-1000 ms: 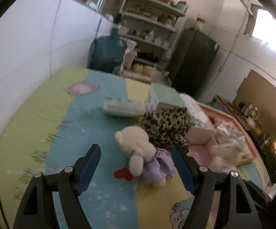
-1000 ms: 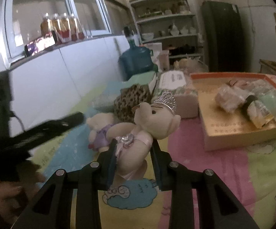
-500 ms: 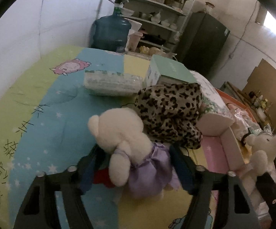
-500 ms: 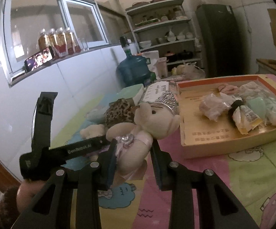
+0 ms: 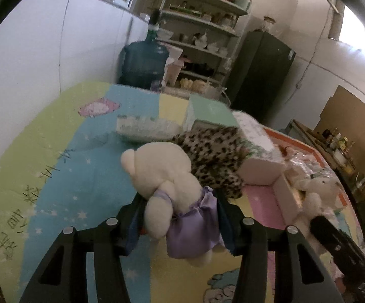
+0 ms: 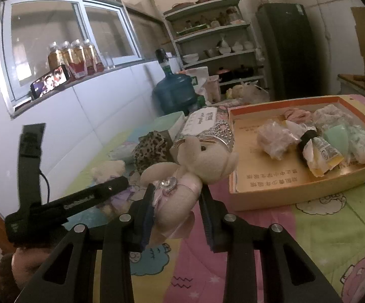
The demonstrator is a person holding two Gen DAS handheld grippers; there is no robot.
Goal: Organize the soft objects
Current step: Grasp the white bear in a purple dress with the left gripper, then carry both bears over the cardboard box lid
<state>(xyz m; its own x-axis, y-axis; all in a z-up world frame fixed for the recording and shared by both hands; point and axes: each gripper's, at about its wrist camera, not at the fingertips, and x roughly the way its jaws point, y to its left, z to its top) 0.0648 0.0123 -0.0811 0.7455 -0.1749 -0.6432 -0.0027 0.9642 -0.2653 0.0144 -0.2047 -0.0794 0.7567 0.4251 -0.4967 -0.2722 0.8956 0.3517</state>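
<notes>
The left gripper [image 5: 180, 217] points forward and down, its jaws closing on either side of a cream teddy bear [image 5: 167, 184] in a purple skirt. The bear's body sits between the jaws, head sticking out past the tips, and both blue pads touch the skirt's sides. The right gripper [image 6: 177, 209] also tilts downward, jaws clamped on the waist of a pale pink plush toy [image 6: 182, 181] with a silver crown, whose head rises above and beyond the tips. A hand [image 6: 23, 265] grips the left gripper's handle, low on the left side of the right wrist view.
</notes>
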